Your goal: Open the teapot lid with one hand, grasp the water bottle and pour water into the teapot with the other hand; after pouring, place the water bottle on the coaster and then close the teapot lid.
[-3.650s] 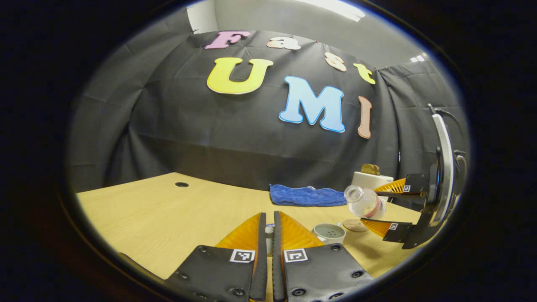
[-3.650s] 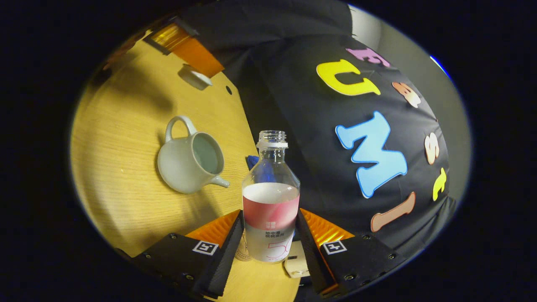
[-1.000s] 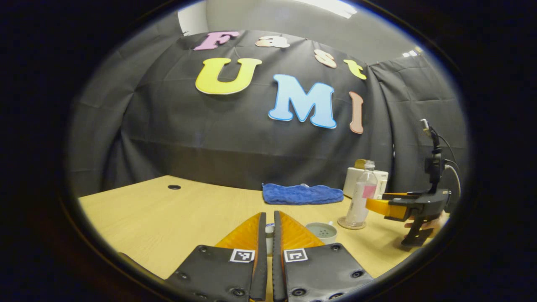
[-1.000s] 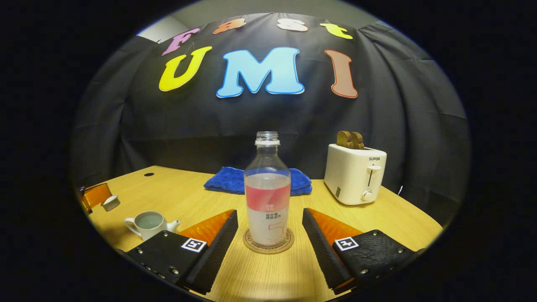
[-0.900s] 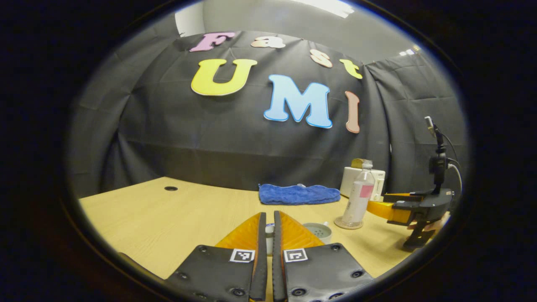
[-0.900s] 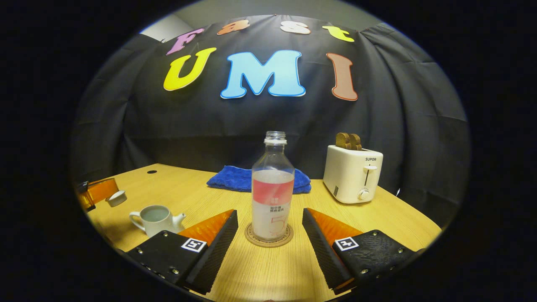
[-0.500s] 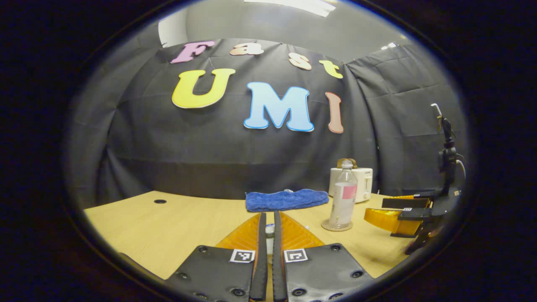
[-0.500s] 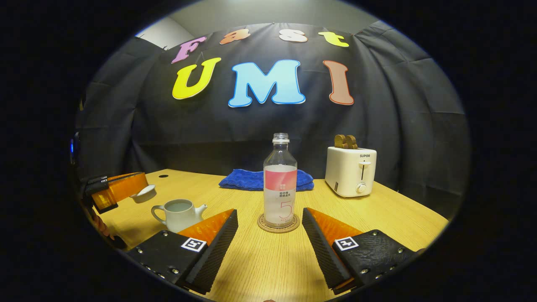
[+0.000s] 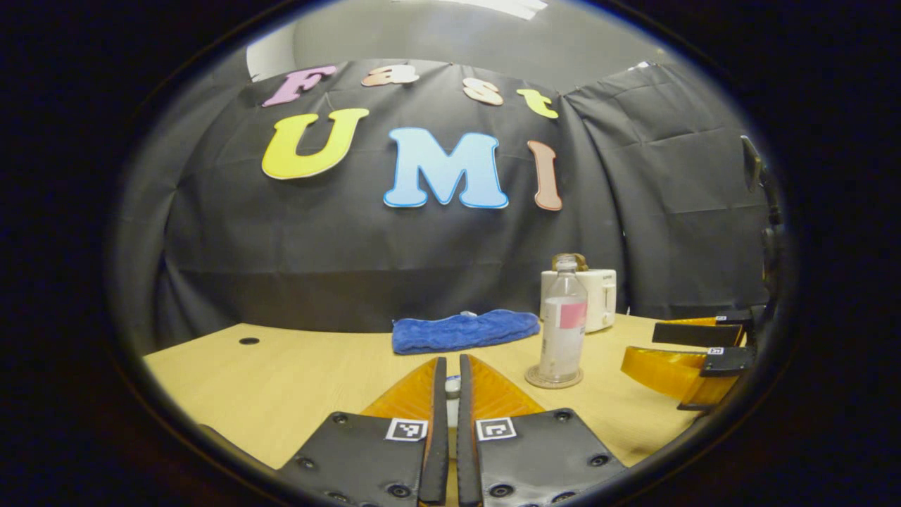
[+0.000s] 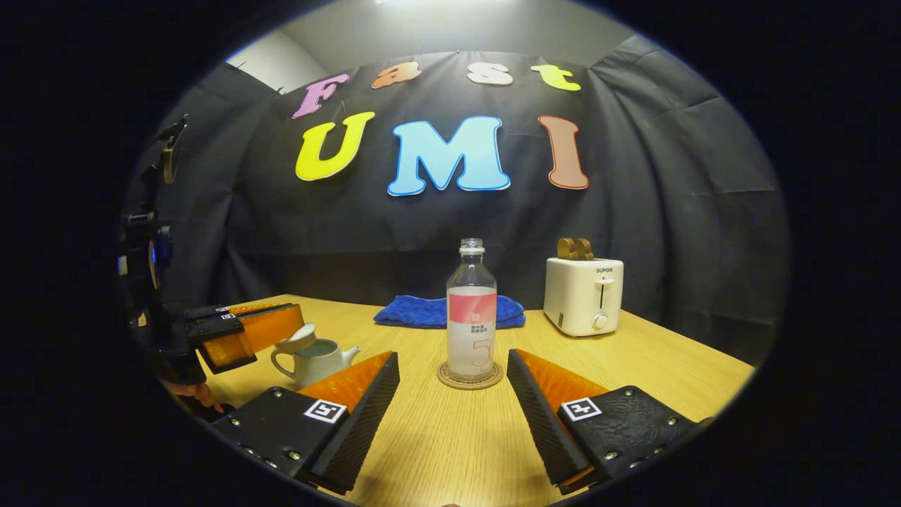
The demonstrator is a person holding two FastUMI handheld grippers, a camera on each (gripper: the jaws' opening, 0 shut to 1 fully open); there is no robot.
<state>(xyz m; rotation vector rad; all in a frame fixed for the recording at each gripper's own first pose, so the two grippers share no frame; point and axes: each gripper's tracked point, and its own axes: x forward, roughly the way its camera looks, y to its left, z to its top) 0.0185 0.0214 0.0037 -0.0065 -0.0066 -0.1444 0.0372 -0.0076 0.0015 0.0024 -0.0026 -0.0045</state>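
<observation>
Now one water bottle [image 10: 471,317] stands upright on one coaster [image 10: 470,375]; left of it, the left gripper [image 10: 299,331] pinches the lid [image 10: 298,339] over one teapot [image 10: 318,359]. The right gripper [image 10: 452,405] gapes wide.

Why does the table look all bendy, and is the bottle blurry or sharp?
Right gripper view: the fisheye lens bows the table edge into a curve; the water bottle on its coaster looks sharp, and the toaster too. Left gripper view: the table edge curves the same way, the bottle is smaller but clear, and light from above leaves the black wall dim.
</observation>
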